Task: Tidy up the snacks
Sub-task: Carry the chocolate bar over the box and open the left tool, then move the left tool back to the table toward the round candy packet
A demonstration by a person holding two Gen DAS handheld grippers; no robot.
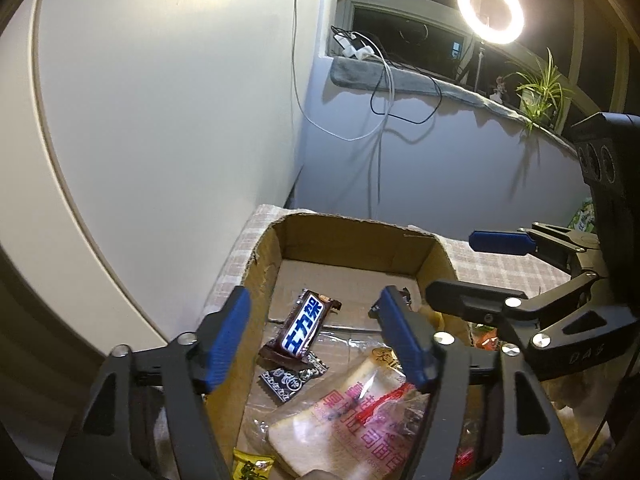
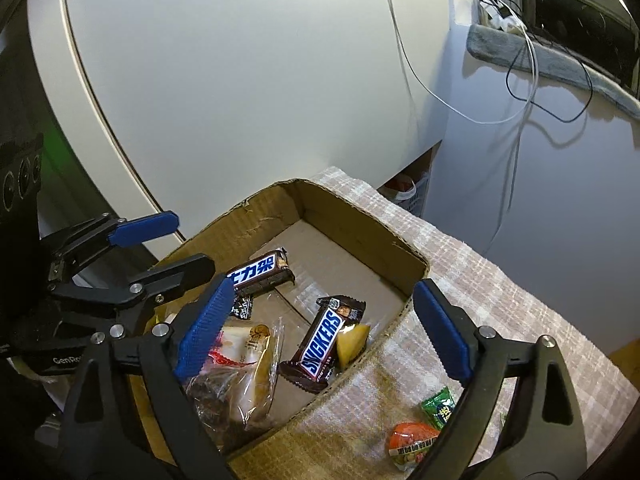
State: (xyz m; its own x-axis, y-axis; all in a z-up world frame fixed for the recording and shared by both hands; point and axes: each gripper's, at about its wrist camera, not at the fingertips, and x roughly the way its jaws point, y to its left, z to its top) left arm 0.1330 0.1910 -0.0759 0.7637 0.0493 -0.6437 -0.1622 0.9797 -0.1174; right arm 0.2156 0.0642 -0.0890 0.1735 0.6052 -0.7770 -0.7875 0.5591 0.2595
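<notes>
An open cardboard box (image 1: pixel 352 236) (image 2: pixel 360 216) sits on a checked cloth. Inside lie a Snickers bar with Chinese lettering (image 1: pixel 306 326) (image 2: pixel 260 270), a second Snickers bar (image 2: pixel 326 340), a wrapped bread slice (image 1: pixel 352 412) (image 2: pixel 244 360), a small dark sachet (image 1: pixel 290 380) and a yellow piece (image 2: pixel 352 340). My left gripper (image 1: pixel 320 340) is open and empty above the box's near left side. My right gripper (image 2: pixel 324 332) is open and empty above the box's right wall; it also shows at the right of the left wrist view (image 1: pixel 472 268).
An orange packet (image 2: pixel 412 444) and a green packet (image 2: pixel 440 402) lie on the cloth (image 2: pixel 500 300) right of the box. White walls stand behind, with hanging cables (image 1: pixel 380 92), a ring light (image 1: pixel 490 8) and a plant (image 1: pixel 540 92) on the sill.
</notes>
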